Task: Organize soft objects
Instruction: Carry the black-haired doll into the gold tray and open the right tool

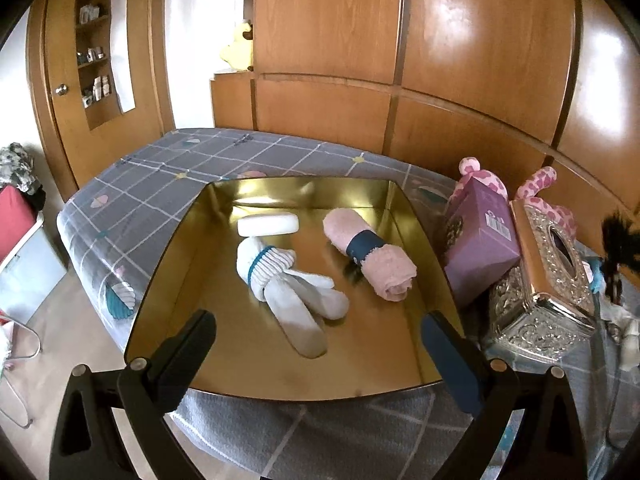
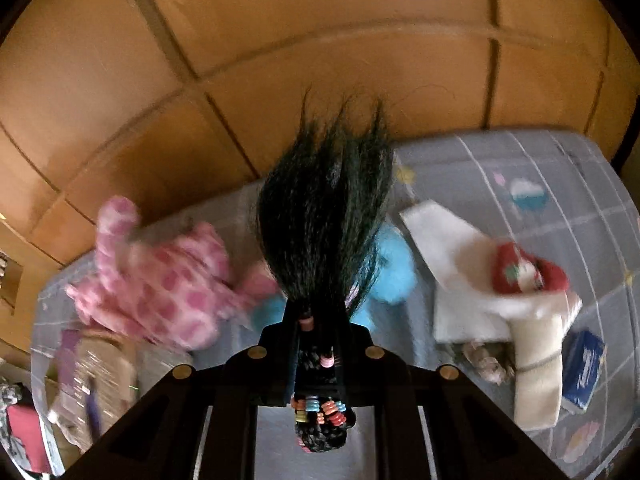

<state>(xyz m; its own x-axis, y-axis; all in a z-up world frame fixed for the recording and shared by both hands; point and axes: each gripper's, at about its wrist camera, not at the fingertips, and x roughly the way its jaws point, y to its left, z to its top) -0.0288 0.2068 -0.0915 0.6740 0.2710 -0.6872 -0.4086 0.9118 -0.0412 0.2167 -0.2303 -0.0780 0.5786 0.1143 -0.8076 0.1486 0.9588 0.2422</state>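
A gold tray (image 1: 176, 264) lies on the bed. In it are white socks (image 1: 288, 284), a rolled pink towel (image 1: 368, 254) with a dark band, and a white pad (image 1: 268, 225). My left gripper (image 1: 316, 344) is open and empty above the tray's near edge. My right gripper (image 2: 316, 320) is shut on a black braided hairpiece (image 2: 324, 208) with coloured beads, held above the bed; it also shows at the right edge of the left wrist view (image 1: 616, 248). A pink spotted plush (image 2: 160, 280), a blue fluffy item (image 2: 394, 268) and white cloths (image 2: 464, 280) lie below.
A purple box (image 1: 480, 248) and a silver tissue box (image 1: 548, 276) stand right of the tray, with the pink plush (image 1: 536, 188) behind. Wooden wardrobe panels (image 1: 400, 60) back the bed. A red item (image 2: 528, 268) and a blue packet (image 2: 584, 372) lie on the grey checked bedsheet (image 2: 520, 160).
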